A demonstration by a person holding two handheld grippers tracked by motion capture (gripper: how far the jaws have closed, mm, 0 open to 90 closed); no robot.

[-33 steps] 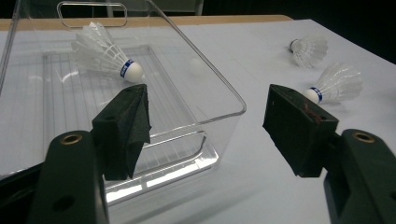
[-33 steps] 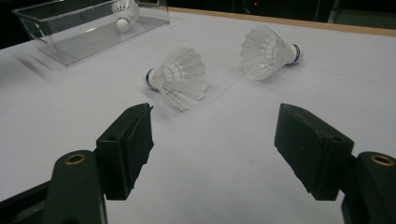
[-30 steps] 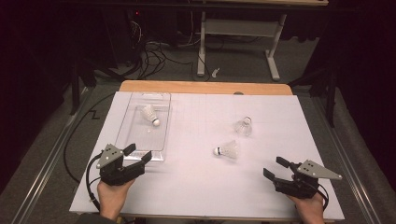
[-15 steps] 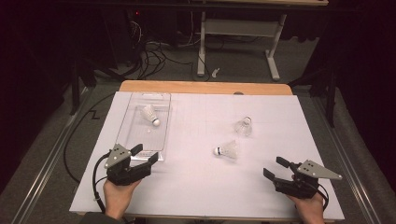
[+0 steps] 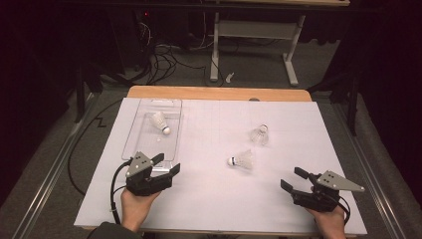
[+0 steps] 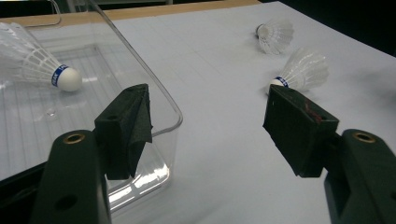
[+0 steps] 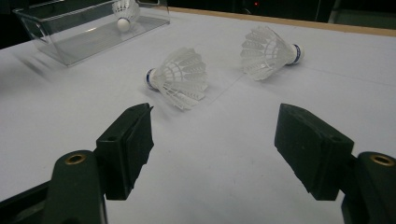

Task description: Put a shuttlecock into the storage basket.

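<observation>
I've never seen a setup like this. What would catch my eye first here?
Probably the white shuttlecocks: one lies inside the clear plastic tray at the table's left, and two lie loose on the white sheet, and. Then the two black hand-held grippers near the front edge, left and right, both open and empty.

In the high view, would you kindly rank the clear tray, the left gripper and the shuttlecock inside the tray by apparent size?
1. clear tray, clearly the largest.
2. left gripper, which sits nearer the camera, so it looks somewhat bigger than it would farther off.
3. shuttlecock in the tray, by far the smallest.
</observation>
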